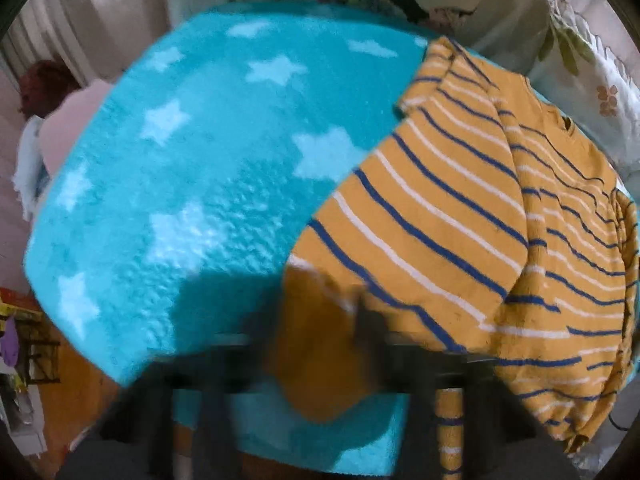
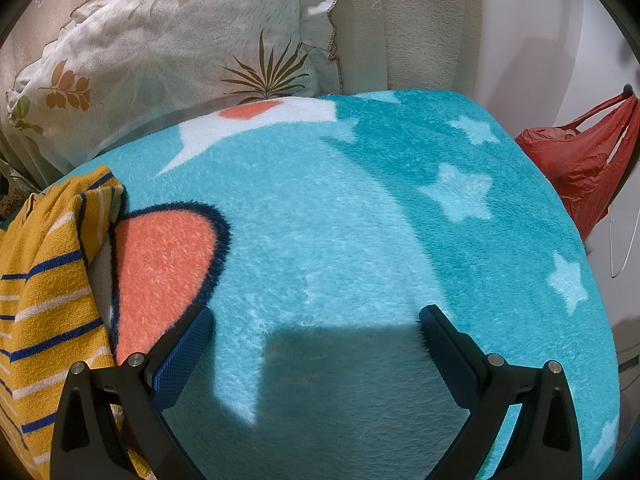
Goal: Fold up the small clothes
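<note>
In the left wrist view, the striped sweater (image 1: 460, 216), mustard yellow with blue and white lines, lies on the right part of a turquoise blanket (image 1: 200, 160) patterned with pale stars; one sleeve is folded across its body, and the near hem corner is turned up, showing its plain yellow underside; the left gripper (image 1: 320, 352) is badly blurred at the bottom edge, its dark fingers (image 1: 370, 340) seem to close on that lifted corner of cloth; a floral pillow (image 1: 592, 72) sits beyond the sweater at the upper right.

In the right wrist view, the right gripper (image 2: 316, 320) hangs over the bare blanket (image 2: 340, 220) with its fingers (image 2: 188, 344) spread wide apart, nothing between them; the sweater (image 2: 48, 288) is at the far left, beside the left finger, partly covering an orange, dark-edged patch in the blanket's print; the leaf-printed pillow (image 2: 160, 52) leans behind the blanket; a red plastic bag (image 2: 580, 160) hangs at the right edge.
</note>
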